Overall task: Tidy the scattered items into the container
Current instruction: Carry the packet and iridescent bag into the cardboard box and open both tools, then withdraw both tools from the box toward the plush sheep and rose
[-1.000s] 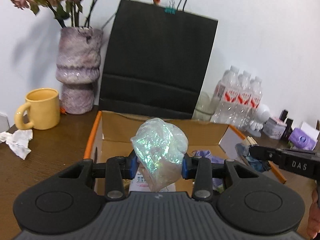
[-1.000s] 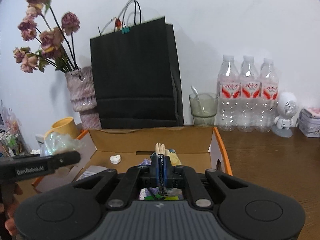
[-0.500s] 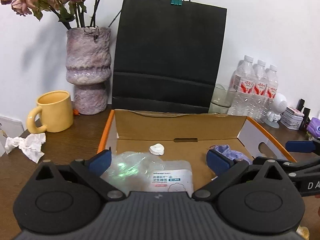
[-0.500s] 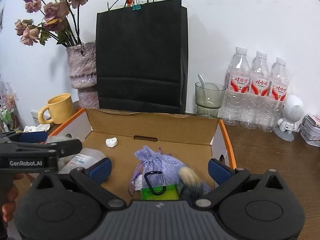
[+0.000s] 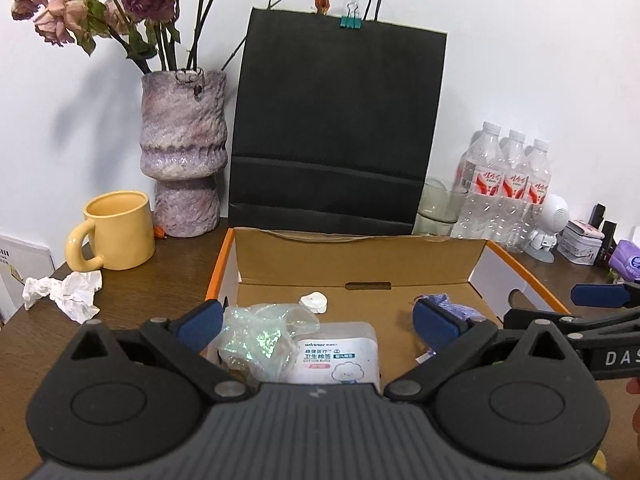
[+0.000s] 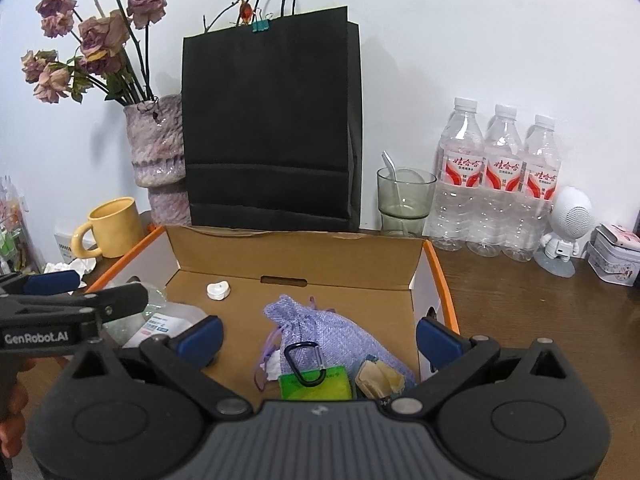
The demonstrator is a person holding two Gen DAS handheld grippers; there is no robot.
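While the left gripper (image 5: 316,322) is seen in the lower half of the left wrist view, its blue pads (image 5: 200,320) are spread wide apart and nothing is pressed between them. The open cardboard box (image 5: 360,256) is found at the centre of the frame, just beyond the fingers. Inside it, at lower centre-left, an iridescent plastic bag (image 5: 256,340) is lain crumpled beside a cotton bud pack (image 5: 340,354), the two touching. A small white piece (image 5: 314,302) is placed on the box floor above them. A yellow mug (image 5: 118,236) and crumpled tissue (image 5: 64,294) are seen at the left on the wooden table (image 5: 168,264), with a vase (image 5: 184,152) and a black paper bag (image 5: 340,128) behind the box. The right gripper's finger is seen at the right edge.

In the right wrist view, the right gripper (image 6: 318,334) is likewise held with its pads well apart and empty, low in the frame over the box (image 6: 296,254). A purple drawstring pouch (image 6: 320,332) is lain at lower centre inside the box, with a green card (image 6: 314,386) and carabiner (image 6: 304,364) against its near end. A beige-tipped brush (image 6: 378,376) is rested just right of the card. Water bottles (image 6: 500,180) and a glass (image 6: 406,200) are stood at the right.
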